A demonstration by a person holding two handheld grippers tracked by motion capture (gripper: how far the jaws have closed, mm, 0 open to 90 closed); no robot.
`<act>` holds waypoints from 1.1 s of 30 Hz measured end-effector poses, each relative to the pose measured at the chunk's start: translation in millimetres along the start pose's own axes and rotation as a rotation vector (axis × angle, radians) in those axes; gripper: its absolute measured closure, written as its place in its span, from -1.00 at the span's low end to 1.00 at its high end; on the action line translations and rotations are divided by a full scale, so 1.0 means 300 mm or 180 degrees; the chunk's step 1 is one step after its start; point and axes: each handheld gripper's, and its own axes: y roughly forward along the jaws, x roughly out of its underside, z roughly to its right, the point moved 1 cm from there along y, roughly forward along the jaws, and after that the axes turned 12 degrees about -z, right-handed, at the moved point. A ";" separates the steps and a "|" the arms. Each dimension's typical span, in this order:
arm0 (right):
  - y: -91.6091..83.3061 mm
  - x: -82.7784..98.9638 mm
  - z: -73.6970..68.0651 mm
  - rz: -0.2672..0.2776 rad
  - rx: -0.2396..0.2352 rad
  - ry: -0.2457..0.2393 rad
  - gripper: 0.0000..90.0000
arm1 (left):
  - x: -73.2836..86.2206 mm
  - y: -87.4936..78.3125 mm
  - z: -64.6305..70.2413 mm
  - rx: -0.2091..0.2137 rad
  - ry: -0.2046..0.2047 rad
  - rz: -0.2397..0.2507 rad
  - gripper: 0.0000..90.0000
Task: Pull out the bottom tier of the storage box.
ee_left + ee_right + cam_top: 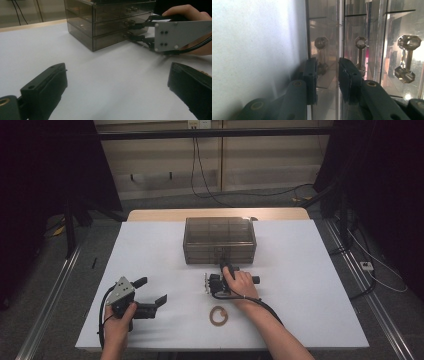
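Observation:
A smoky see-through drawer box (220, 237) (105, 22) stands at the middle of the white table (310, 285). My right gripper (223, 266) (130, 31) (327, 62) is up against its front, turned on its side, one jaw above the other. The bottom drawer's handle (321, 53) lies between the jaws, close to the lower one, with a gap to the upper one; the jaws stand open. The middle drawer's handle (360, 47) is just past the upper jaw. My left gripper (151, 290) (116, 68) rests on the table at the front left, wide open and holding nothing.
A brownish ring (212, 316) lies flat on the table just in front of the right hand. The box holds a stack of three drawers, all closed. Dark curtains and cables surround the table; its wooden far edge (215, 214) lies behind the box.

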 end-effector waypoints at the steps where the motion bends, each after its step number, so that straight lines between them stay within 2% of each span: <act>1: -0.001 0.000 0.002 -0.0002 -0.0016 0.0021 0.53 | 0.000 0.000 0.000 -0.0004 -0.0007 -0.0002 -0.94; 3: -0.007 0.003 0.007 -0.0012 -0.0068 0.0022 0.53 | 0.001 0.000 -0.001 -0.0008 -0.0010 -0.0008 -0.94; 5: -0.009 0.005 0.006 0.0026 -0.0059 0.0007 0.53 | 0.000 0.000 0.000 -0.0005 -0.0009 -0.0005 -0.94; 33: -0.093 0.020 -0.011 0.0038 -0.0192 -0.0004 0.54 | -0.001 0.001 0.003 -0.0012 -0.0005 0.0014 -0.94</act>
